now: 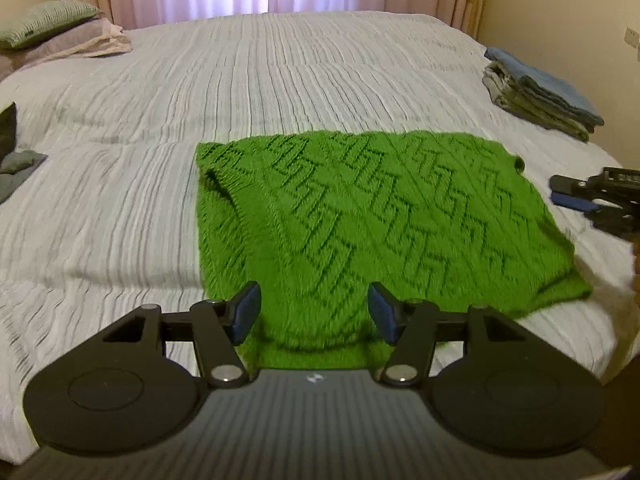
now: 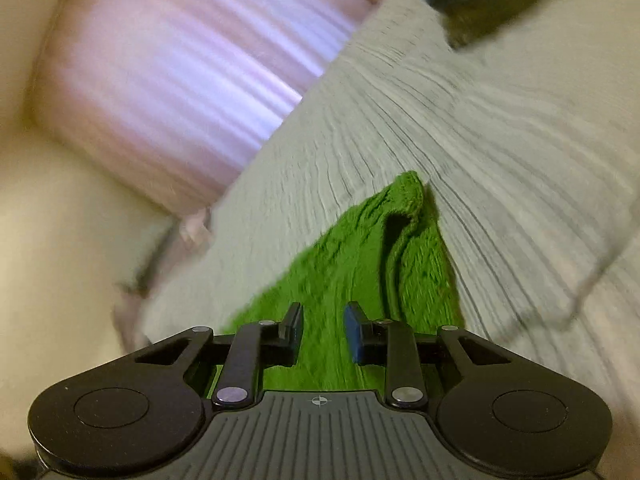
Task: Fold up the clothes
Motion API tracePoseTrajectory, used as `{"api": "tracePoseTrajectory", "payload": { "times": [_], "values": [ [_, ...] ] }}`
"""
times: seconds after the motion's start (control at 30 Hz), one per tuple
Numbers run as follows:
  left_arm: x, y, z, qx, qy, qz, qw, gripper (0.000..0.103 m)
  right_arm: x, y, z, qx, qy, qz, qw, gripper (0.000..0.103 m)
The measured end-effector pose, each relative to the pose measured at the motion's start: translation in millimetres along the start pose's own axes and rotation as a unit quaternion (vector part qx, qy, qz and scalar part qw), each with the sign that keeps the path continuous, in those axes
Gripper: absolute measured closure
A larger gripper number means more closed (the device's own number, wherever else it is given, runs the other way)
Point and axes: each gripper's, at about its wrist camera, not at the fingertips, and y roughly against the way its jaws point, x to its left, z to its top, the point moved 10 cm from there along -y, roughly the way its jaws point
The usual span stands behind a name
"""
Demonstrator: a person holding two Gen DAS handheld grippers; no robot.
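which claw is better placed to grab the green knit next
Left, probably. The left claw hangs open over the near edge of the green knit garment, which lies flat on the bed. The right claw is narrower, its view blurred, at the side edge; no cloth looks pinched.

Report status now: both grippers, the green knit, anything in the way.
Left gripper open above green knit's near edge. Right gripper narrowed, pads apart over the knit; grip unclear, blurred. Folded stack sits well clear.
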Motion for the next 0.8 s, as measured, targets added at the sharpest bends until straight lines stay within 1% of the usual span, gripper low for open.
{"api": "tracePoseTrajectory", "payload": {
  "times": [0.03,0.1,0.3,0.53,0.6,0.63,0.7,0.8],
  "values": [
    [1,-4,3,0.001,0.006,-0.004,1.0000,0.048,-7,-6,7,0.000,-0.033,0.015,0.999,0.075],
    [3,-10,9,0.002,0.015,-0.009,0.9999,0.048,-19,-15,18,-0.001,-0.068,0.029,0.997,0.075],
    [10,-23,18,0.005,0.030,-0.012,0.9995,0.048,-31,-29,22,0.022,-0.077,0.019,0.997,0.075],
    [17,-31,15,0.014,0.043,-0.012,0.9989,0.048,-42,-25,18,0.021,-0.082,0.011,0.996,0.075],
    [18,-31,15,0.014,0.044,-0.012,0.9988,0.048,-40,-27,17,0.027,-0.080,0.016,0.996,0.075],
    [19,-31,15,0.015,0.045,-0.012,0.9988,0.048,-39,-28,14,0.035,-0.079,0.024,0.996,0.075],
    [19,-31,15,0.014,0.046,-0.013,0.9987,0.048,-39,-32,9,0.049,-0.071,0.024,0.996,0.075],
    [20,-31,14,0.014,0.048,-0.014,0.9987,0.048,-40,-32,5,0.053,-0.074,0.035,0.995,0.075]
  ]
}}
